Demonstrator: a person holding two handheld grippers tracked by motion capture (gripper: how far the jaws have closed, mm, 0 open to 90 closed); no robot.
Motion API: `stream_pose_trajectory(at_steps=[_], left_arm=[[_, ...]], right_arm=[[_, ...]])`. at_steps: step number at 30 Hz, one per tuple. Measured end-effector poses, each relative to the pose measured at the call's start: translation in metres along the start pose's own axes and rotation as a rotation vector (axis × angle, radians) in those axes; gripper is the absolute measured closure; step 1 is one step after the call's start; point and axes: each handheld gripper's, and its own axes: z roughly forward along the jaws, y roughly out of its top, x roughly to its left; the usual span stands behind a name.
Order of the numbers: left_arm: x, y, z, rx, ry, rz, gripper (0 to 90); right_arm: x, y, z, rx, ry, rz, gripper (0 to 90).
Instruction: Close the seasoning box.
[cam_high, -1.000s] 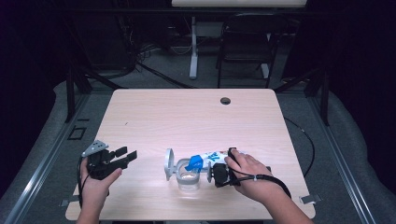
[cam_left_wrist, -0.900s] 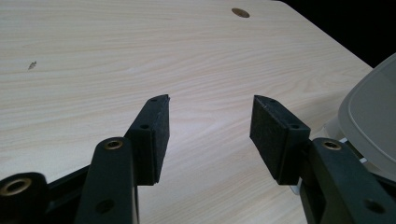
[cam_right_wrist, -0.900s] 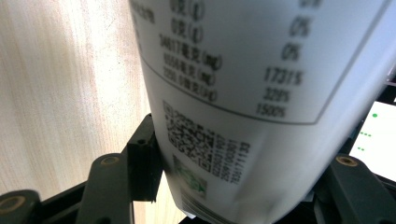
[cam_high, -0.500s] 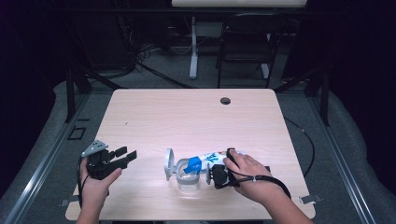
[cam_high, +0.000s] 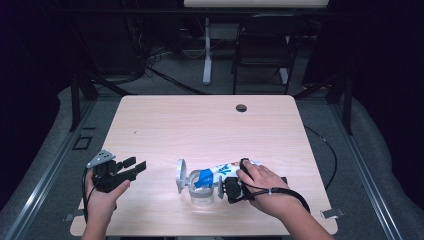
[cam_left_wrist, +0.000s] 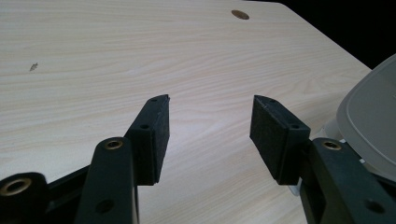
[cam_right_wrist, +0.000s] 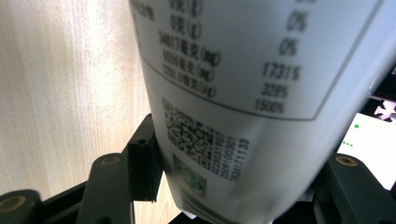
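While right tongs (cam_high: 223, 189) tilt the pouch (cam_high: 220, 171), left tongs (cam_high: 134, 166) hover open.

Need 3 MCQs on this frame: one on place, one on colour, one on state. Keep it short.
1. Where is the round hole in the table?
A. near the far edge
B. by the left gripper
C. under the pouch

2. What colour is the spout end of the pouch over the clear jar?
A. red
B. blue
C. green

3. How do the left gripper jaws stand?
A. shut on the jar lid
B. shut on nothing
C. open, with nothing between them

Answers:
1. A, the high view shows the hole close to the far edge, right of the middle.
2. B, the end over the jar mouth is blue in the high view, while the right gripper holds the pouch.
3. C, the left gripper view shows bare wood between the spread jaws.
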Motion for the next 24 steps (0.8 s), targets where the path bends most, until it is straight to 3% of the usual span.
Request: stream_pose_trajectory(at_steps=[24], left_arm=[[0.0009, -0.0005, 0.0002, 0.004, -0.001, -0.004, 47.7]], right_arm=[[-0.0009, 0.0017, -0.0009, -0.013, -0.002, -0.021, 42.0]])
